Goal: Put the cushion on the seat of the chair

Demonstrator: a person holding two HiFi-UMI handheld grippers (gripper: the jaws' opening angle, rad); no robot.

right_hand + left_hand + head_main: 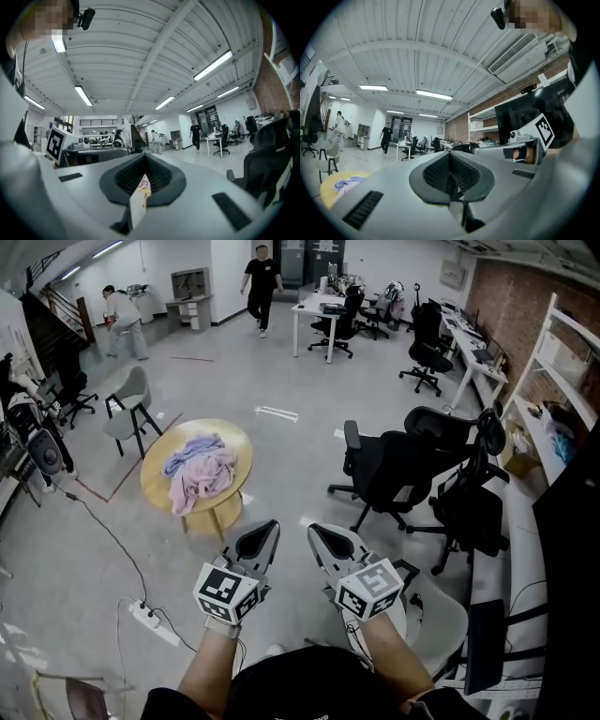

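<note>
**Both tools shut and empty, soft heap waiting on the round bench**

Head view: the left tool (266, 527) and the right tool (317, 531) are held out side by side over the office floor. Each has its jaws together and carries nothing. No plain cushion can be made out. The likeliest candidate is the pink-and-lavender fabric heap (199, 465) on the round yellow bench (232, 441). The heap lies ahead and to the left of both tools and well apart from them, so the left tool is the nearer one. Its longer side runs roughly toward and away from the person. A pale chair seat (446, 617) sits just below and to the right of the right tool. A grey chair (131, 401) stands beyond the bench on the left, and black office chairs (394, 470) stand to the right.

Left gripper view: the jaws are pressed shut with nothing between them. The heap (347, 181) shows low at the left edge, so reaching it likely calls for a move forward and left.

Right gripper view: the jaws are together and hold nothing. A thin slit below the tips shows only a sliver of pink and yellow from the distant bench.
</note>
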